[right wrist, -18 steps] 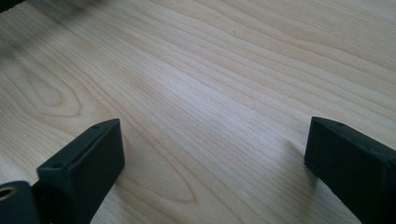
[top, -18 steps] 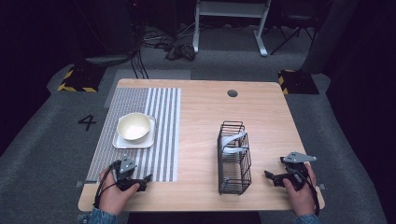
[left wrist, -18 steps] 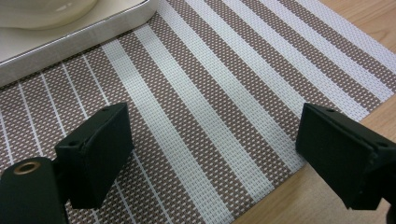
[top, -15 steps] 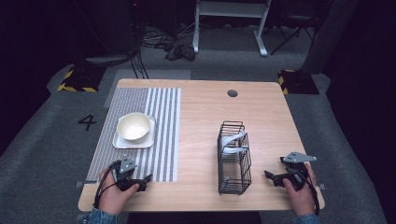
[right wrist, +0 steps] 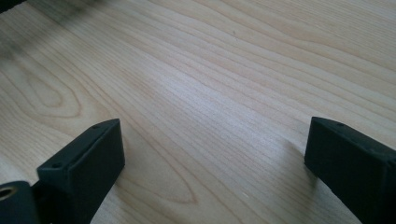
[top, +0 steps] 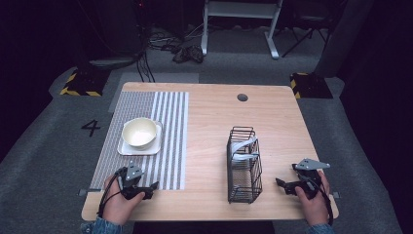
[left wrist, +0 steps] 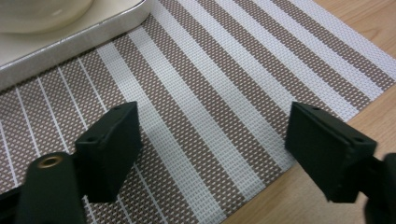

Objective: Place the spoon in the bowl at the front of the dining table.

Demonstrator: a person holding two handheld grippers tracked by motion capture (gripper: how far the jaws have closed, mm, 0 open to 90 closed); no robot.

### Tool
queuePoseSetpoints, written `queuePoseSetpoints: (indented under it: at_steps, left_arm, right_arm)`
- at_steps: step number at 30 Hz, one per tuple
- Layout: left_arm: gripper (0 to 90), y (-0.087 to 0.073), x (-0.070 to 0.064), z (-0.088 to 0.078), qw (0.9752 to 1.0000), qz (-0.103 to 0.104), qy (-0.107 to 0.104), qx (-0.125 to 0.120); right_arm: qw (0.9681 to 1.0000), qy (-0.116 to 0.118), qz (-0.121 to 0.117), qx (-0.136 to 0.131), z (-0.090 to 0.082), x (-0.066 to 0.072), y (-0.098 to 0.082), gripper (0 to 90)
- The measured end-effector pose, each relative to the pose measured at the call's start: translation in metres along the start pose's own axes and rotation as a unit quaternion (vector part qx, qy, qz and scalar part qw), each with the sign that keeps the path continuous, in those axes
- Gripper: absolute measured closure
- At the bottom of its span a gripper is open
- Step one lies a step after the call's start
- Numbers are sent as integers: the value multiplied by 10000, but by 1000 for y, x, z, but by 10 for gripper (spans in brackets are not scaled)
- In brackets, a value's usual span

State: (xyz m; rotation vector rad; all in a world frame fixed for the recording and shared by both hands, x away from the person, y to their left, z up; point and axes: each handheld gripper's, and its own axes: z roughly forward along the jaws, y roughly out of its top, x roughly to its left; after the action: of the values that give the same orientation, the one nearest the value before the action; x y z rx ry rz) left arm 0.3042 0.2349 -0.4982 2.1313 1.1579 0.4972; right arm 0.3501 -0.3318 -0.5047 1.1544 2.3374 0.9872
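Gaping black claw (left wrist: pixel 212 154) over woven striped placemat (left wrist: pixel 243 88)

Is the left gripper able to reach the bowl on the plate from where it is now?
Probably yes. The left gripper rests open on the striped mat, and only bare mat lies between it and the bowl on its plate.
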Motion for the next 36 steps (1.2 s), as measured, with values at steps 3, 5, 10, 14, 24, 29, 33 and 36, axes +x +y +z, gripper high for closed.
queuePoseSetpoints:
  at_steps: [3,5,10,14,24,29,33,36]
  left_arm:
    - [189,4,-4,-2,9999,86,-70,30]
    - [195,6,-5,-4,9998,106,-141,15]
    - [219,12,-8,-12,9995,124,-264,-83]
    - [234,18,-12,-21,9990,106,-395,-196]
    - [239,33,-22,-40,9962,267,-542,-625]
    - [242,40,-29,-50,9936,366,-653,-845]
    - [243,45,-34,-57,9913,421,-691,-1034]
    - [240,47,-36,-60,9913,491,-660,-1031]
  right_arm:
    - [10000,0,-2,0,0,0,0,47]
    - [10000,0,-1,-1,0,0,0,46]
    - [10000,0,0,-1,0,0,0,46]
    - [10000,-2,-2,0,0,0,0,46]
    - [10000,-2,-1,0,0,0,0,47]
    - [10000,-2,-2,0,0,0,0,46]
    - [10000,-2,-3,0,0,0,0,46]
    - [10000,-2,-3,-1,0,0,0,47]
